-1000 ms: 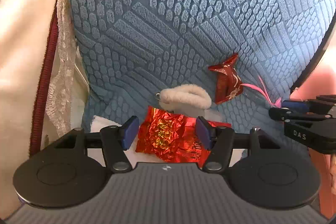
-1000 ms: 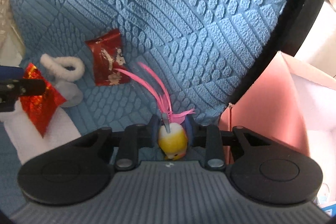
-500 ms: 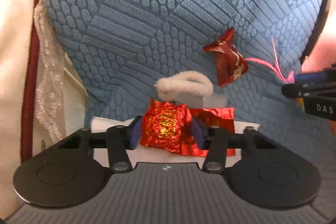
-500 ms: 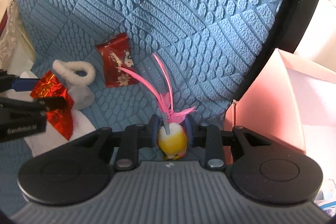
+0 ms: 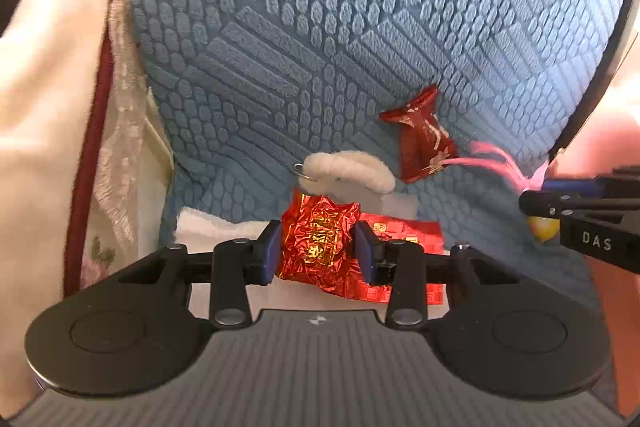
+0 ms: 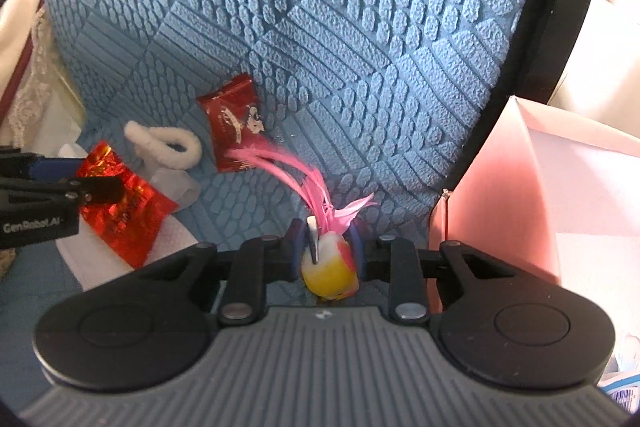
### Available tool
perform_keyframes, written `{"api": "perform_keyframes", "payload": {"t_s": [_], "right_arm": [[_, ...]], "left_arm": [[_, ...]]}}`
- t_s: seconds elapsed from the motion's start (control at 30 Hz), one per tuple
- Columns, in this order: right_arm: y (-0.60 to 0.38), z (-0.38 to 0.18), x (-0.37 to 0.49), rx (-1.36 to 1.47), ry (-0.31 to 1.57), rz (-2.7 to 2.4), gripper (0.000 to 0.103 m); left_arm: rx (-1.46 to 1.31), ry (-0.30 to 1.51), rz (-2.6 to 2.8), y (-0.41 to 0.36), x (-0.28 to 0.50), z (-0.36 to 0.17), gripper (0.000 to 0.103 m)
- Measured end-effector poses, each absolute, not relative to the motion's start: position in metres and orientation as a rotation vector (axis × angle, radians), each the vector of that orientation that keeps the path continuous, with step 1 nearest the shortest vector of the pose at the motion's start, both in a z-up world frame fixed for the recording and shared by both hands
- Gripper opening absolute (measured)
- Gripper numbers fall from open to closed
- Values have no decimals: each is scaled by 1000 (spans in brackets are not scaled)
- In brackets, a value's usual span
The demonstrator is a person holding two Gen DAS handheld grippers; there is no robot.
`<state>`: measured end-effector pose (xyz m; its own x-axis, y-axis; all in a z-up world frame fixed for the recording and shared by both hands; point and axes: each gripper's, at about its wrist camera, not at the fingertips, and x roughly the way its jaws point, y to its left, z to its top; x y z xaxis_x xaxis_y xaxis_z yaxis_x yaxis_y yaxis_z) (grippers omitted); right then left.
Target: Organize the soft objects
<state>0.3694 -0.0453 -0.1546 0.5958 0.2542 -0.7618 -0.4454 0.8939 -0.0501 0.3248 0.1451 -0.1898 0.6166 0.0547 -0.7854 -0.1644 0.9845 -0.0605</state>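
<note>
Crinkled red foil wrapper (image 5: 320, 247) sits between the pads of the left hand-held gripper (image 5: 318, 247), whose jaws have just been closing and now press it at both sides, near the front of the blue cushion (image 5: 360, 27). Judged light, thin and springy; it will crush and may slip, so a grip across its bunched middle is soundest. The right hand-held gripper (image 6: 328, 255) is clenched on a small yellow toy (image 6: 330, 267) with pink feathers (image 6: 296, 175); soft body, fragile plumes, hold by the body. A white fluffy loop (image 5: 348, 171) lies just beyond the foil, and a dark red packet (image 5: 424, 139) farther right. A flat red sheet (image 5: 404, 231) and white tissue (image 5: 212, 227) lie under the foil and could lift with it.
</note>
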Motion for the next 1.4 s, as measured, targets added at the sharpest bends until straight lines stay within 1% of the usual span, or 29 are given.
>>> {"api": "perform_keyframes", "payload": {"t_s": [0.23,0.3,0.33,0.37,0.4,0.63,0.8,0.87,0.93,0.97,1.13,1.33,1.4], "right_arm": [[-54,-148,362,-198,854,441,25],[-56,-147,359,-190,853,445,25],[-57,-146,358,-185,854,447,19],[-59,-145,356,-178,857,453,8],[-60,-144,355,-166,865,459,5],[-69,-147,347,-129,893,451,5],[-65,-148,343,-120,889,490,9],[-60,-150,344,-150,905,517,12],[-55,-153,342,-193,906,524,38],[-54,-154,342,-209,900,518,42],[-54,-162,347,-215,908,483,42],[-55,-173,354,-158,945,491,42],[-57,-175,356,-128,952,489,44]], "left_arm": [[-215,867,121,147,296,-168,45],[-231,856,117,141,289,-171,45],[-238,854,114,141,286,-169,45],[-241,854,110,140,284,-168,45],[-243,857,110,139,283,-168,45],[-289,861,120,139,272,-165,45],[-281,872,124,137,271,-167,45],[-284,879,128,138,272,-168,45],[-289,884,134,139,272,-168,45],[-290,886,135,140,273,-169,45],[-295,893,133,139,275,-169,45],[-307,894,139,141,276,-169,45],[-316,893,142,142,276,-169,45]]}}
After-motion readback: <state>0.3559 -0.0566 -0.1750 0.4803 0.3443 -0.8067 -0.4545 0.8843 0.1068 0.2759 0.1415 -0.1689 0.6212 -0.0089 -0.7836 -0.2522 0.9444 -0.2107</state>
